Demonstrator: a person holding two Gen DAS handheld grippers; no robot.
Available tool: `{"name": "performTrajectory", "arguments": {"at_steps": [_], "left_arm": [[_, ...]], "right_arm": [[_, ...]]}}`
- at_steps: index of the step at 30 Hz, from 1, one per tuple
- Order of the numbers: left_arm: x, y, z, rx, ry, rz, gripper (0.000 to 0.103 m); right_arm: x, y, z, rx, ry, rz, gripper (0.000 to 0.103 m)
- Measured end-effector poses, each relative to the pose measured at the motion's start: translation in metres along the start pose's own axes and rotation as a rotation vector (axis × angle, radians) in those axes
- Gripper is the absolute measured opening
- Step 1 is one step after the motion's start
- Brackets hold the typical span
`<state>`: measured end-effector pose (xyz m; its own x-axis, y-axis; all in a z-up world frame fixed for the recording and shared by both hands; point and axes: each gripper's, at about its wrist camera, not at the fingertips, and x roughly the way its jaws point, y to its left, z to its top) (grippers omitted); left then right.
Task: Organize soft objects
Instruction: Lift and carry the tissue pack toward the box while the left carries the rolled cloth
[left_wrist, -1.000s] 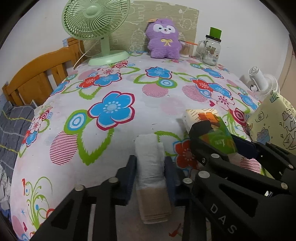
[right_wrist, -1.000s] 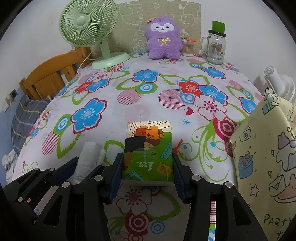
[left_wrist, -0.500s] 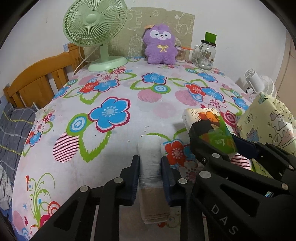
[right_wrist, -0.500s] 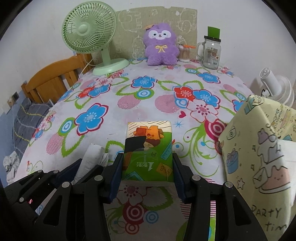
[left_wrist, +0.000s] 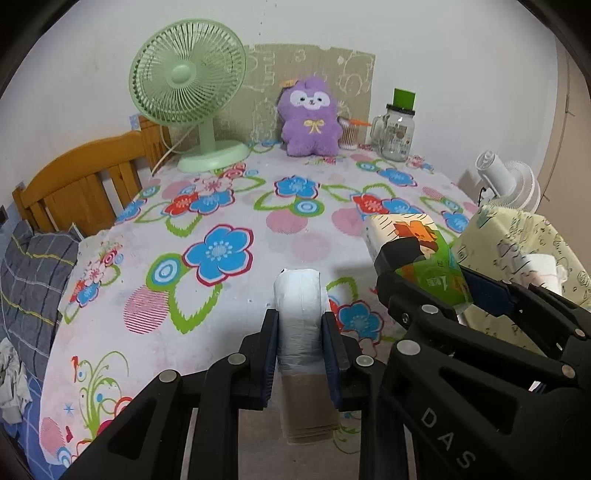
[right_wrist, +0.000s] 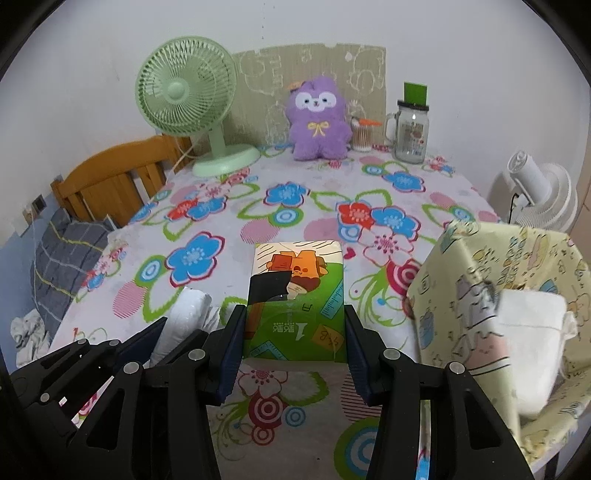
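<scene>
Both tongs higher than before: left (left_wrist: 300, 334) clamped on white pack (left_wrist: 298, 301), right (right_wrist: 293, 341) on tissue pack (right_wrist: 297, 295).

The fan (right_wrist: 186, 107) is standing left of the plush toy (right_wrist: 319, 120) at the table's (right_wrist: 258, 229) far edge; the jar (right_wrist: 410, 134) is sitting right of it. The fabric bin (right_wrist: 476, 295) is sitting at the right

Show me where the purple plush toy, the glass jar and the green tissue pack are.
purple plush toy (right_wrist: 319, 122): right wrist view, belly.
glass jar (right_wrist: 410, 134): right wrist view, glass body.
green tissue pack (right_wrist: 297, 317): right wrist view, green front face.
</scene>
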<state>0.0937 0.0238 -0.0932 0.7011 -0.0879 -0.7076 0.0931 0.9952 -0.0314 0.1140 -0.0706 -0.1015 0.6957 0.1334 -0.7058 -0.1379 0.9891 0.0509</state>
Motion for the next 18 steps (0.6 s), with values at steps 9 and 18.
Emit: {"name": "performTrajectory", "arguments": {"at_steps": [9, 18], "left_arm": [[-0.022, -0.010, 0.006, 0.016, -0.050, 0.001, 0.022], [-0.047, -0.022, 0.011, 0.028, -0.109, -0.002, 0.022]], "right_arm": [[-0.026, -0.004, 0.005, -0.003, -0.052, -0.002, 0.053], [-0.056, -0.010, 0.011, -0.013, -0.111, -0.006, 0.053]]}}
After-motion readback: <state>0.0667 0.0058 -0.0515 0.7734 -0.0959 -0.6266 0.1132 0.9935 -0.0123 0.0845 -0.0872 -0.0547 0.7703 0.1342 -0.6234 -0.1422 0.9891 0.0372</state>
